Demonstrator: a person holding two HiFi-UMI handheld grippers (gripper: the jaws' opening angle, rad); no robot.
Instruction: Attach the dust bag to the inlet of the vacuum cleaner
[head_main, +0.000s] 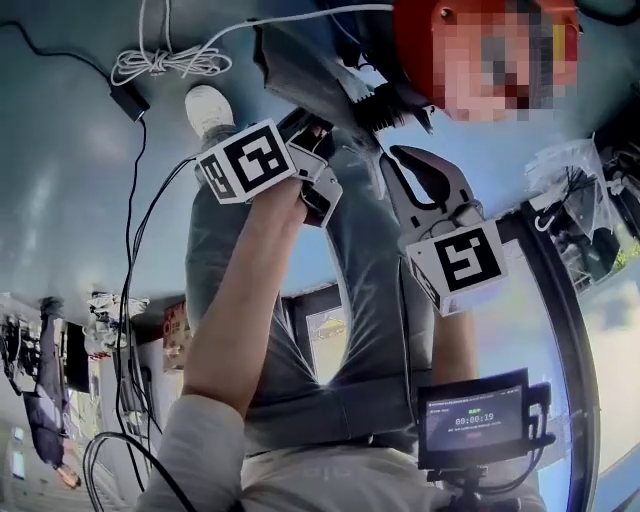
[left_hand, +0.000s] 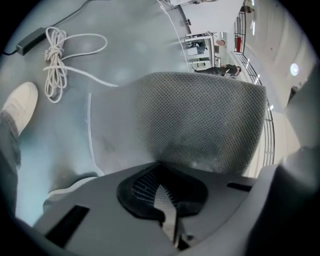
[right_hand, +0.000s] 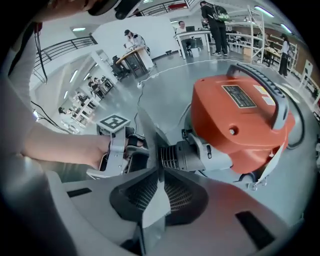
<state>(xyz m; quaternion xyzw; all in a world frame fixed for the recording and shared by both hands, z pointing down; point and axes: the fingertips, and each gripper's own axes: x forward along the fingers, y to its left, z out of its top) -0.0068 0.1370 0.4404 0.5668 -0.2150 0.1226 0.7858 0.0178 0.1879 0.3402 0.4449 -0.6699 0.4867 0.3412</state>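
Observation:
The orange vacuum cleaner (right_hand: 240, 107) stands on the floor, its black ribbed inlet collar (right_hand: 175, 156) facing me in the right gripper view. In the head view its orange body (head_main: 415, 40) shows at the top. The grey mesh dust bag (left_hand: 200, 120) hangs in front of my left gripper (left_hand: 162, 190), which is shut on the bag's thin edge. My right gripper (right_hand: 159, 172) is shut on another grey edge of the bag (right_hand: 150, 135), just short of the collar. The left gripper (right_hand: 117, 145) is close beside it on the left. Both grippers (head_main: 310, 130) (head_main: 410, 165) are held over the person's legs.
A coiled white cable (left_hand: 55, 55) and a black adapter (head_main: 128, 100) lie on the grey floor to the left. A white shoe (head_main: 208, 108) stands near the bag. A small monitor (head_main: 475, 420) hangs at the person's waist. People and desks (right_hand: 135, 47) are far behind the vacuum.

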